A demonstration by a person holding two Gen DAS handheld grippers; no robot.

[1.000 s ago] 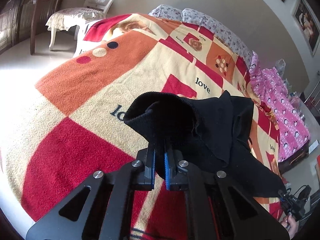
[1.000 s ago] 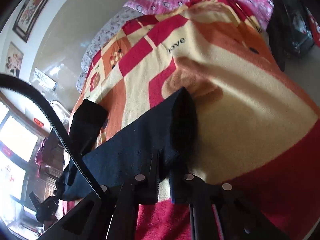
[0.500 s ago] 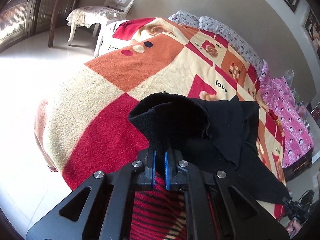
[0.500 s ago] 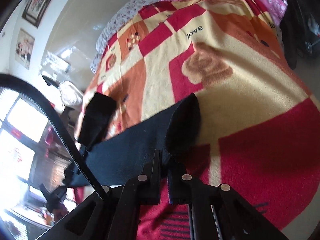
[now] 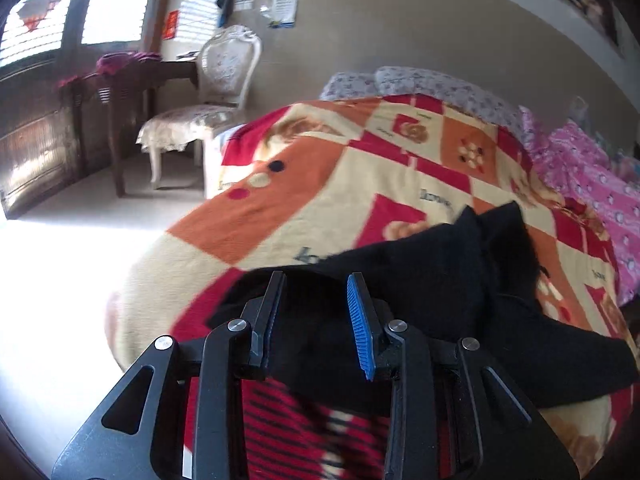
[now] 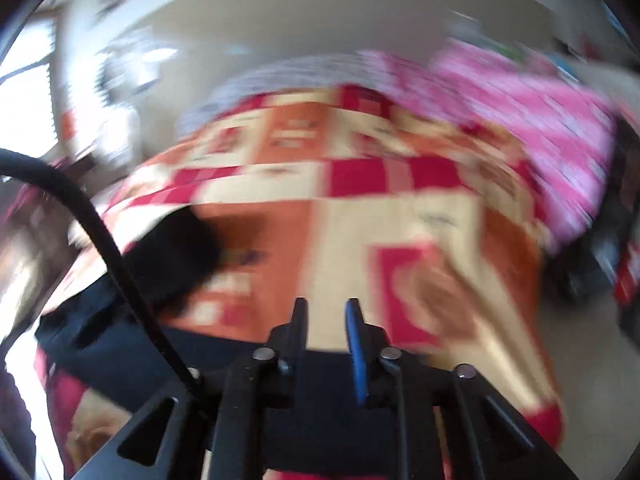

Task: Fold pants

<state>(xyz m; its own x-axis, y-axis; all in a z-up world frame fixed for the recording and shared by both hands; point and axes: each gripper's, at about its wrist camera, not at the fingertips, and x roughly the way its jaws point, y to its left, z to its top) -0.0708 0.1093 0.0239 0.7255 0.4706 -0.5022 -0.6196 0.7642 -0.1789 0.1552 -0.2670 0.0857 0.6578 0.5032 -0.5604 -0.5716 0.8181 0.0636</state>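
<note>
Your left gripper (image 5: 316, 284) and right gripper (image 6: 326, 310), jaws just parted, grip nothing. The black pants (image 5: 460, 280) lie released beneath them at the near edge of the blanket (image 5: 340, 200), which is bare toward 12 o'clock.

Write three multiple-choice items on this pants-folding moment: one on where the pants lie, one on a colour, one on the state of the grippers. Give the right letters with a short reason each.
1. Where do the pants lie?
A. on the blanket covering the bed
B. on the chair
C. on the floor

2. What colour is the bedding at the bed's far right?
A. green
B. pink
C. grey

3. How do the left gripper and right gripper stand?
A. both clamped on cloth
B. one clamped on cloth, one open
C. both open, with nothing pinched

Answers: 1 A, the black cloth spreads over the red, orange and cream blanket. 2 B, the pink bedding lies past the blanket. 3 C, both pairs of jaws have just been opening, with a clear gap and no cloth pressed between the pads.
</note>
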